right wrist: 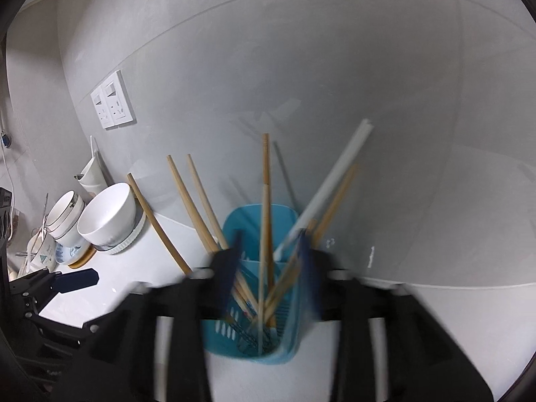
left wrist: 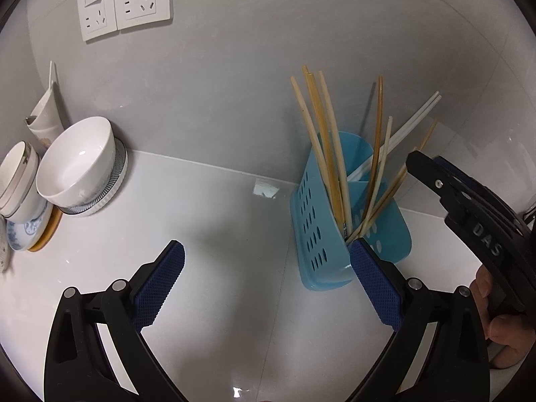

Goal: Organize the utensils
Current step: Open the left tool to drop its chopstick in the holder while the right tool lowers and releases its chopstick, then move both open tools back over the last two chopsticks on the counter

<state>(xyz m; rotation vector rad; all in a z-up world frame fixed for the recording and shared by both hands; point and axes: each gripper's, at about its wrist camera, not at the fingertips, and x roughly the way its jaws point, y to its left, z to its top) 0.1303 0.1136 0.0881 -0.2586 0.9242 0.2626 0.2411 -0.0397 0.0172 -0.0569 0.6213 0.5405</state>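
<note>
From the left wrist camera, the left gripper (left wrist: 268,258) hangs over a white countertop (left wrist: 217,234) with its jaws spread wide and nothing between them. The blue utensil holder (left wrist: 313,231) stands upright on the counter near the grey wall, just ahead of the right-hand blue pad (left wrist: 375,284), whose tip overlaps the holder's near corner in this view; whether they touch cannot be told. Wooden chopsticks (left wrist: 321,140) lean out of the holder in several directions, and a white pair (left wrist: 415,117) slants toward the right. The right gripper (left wrist: 422,167) comes in from the right edge, its black finger tip beside the rightmost sticks, a hand (left wrist: 502,321) behind it. Well apart to the left, a white bowl (left wrist: 80,164) sits on stacked dishes, and a double wall socket (left wrist: 124,3) is mounted above.

Seen through the right wrist camera, which is blurred, the right gripper (right wrist: 268,268) stands partly open directly above the utensil holder (right wrist: 248,341). Its two fingers straddle the bundle: a tall wooden chopstick (right wrist: 265,201) rises between the pads without either pad visibly pressing on it, other sticks fan out to the left beyond the left finger, and the white pair (right wrist: 338,181) and one brown stick slant up past the right finger. The sticks' lower ends rest inside the holder's compartments. The left gripper's blue pad (right wrist: 78,279) shows at the left edge, near the white bowl (right wrist: 107,214).
</note>
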